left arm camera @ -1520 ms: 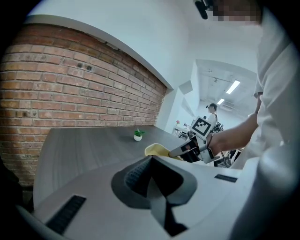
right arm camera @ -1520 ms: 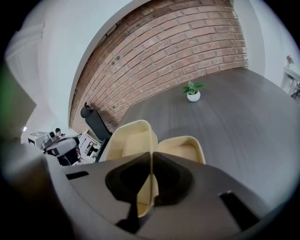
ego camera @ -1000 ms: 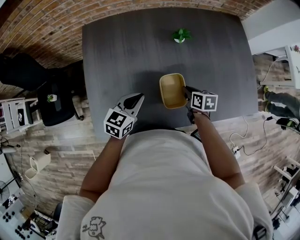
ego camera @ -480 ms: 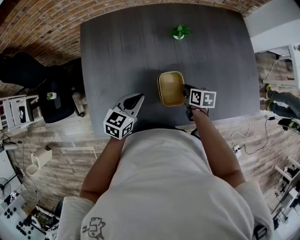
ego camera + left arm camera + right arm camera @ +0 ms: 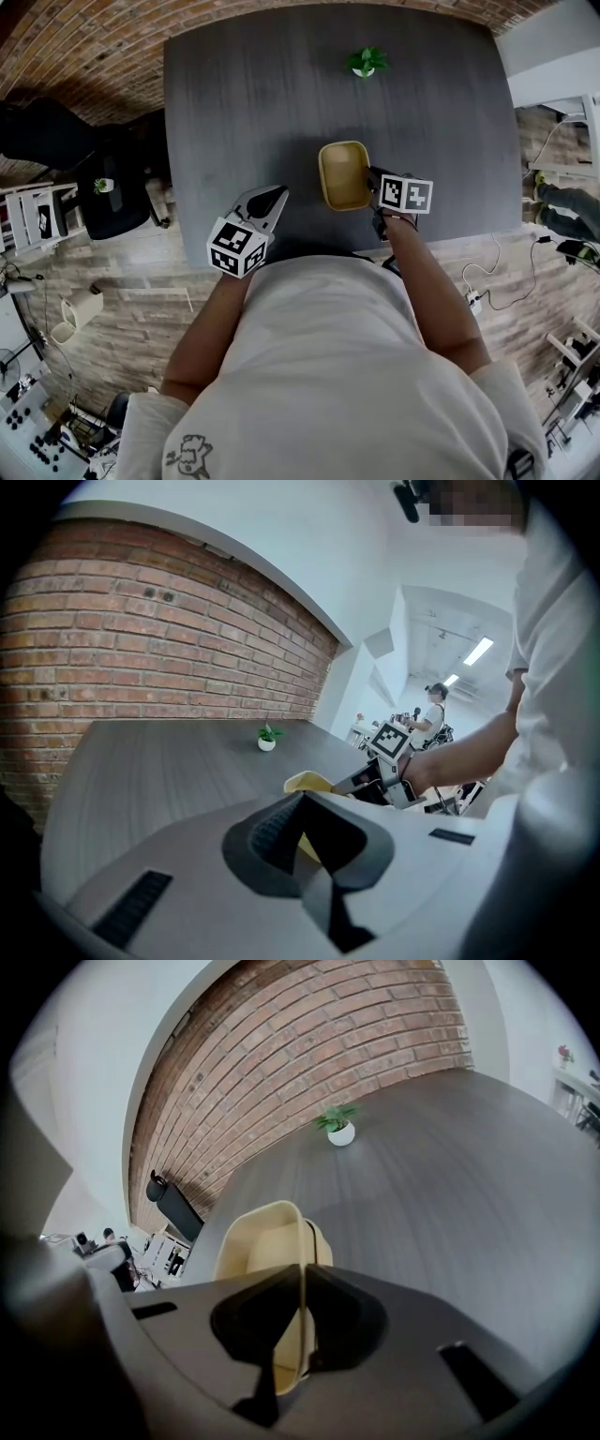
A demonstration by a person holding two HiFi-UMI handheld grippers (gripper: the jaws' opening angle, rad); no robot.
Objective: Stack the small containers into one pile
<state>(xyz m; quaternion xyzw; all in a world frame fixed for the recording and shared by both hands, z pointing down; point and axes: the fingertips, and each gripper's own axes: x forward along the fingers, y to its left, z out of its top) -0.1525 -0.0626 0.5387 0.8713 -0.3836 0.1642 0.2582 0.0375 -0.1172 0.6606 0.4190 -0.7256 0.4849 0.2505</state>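
A pale yellow container (image 5: 344, 175) sits on the dark grey table (image 5: 244, 94), near its front edge. My right gripper (image 5: 372, 178) is shut on the container's right wall. In the right gripper view the thin rim (image 5: 302, 1241) runs between the two fingers of that gripper (image 5: 302, 1274), and a second rim edge shows just beside it. My left gripper (image 5: 275, 195) hovers over the table's front edge, left of the container and apart from it. In the left gripper view its tips (image 5: 302, 799) meet with nothing between them, and the container (image 5: 305, 782) lies beyond.
A small potted plant (image 5: 364, 64) stands far back on the table, also seen in the right gripper view (image 5: 337, 1127). A brick wall (image 5: 309, 1063) runs behind the table. A black chair (image 5: 112, 202) stands on the floor to the left.
Almost nothing has changed. The right gripper keeps its hold on the container's wall, and the container has barely shifted. The left gripper has stayed where it was.
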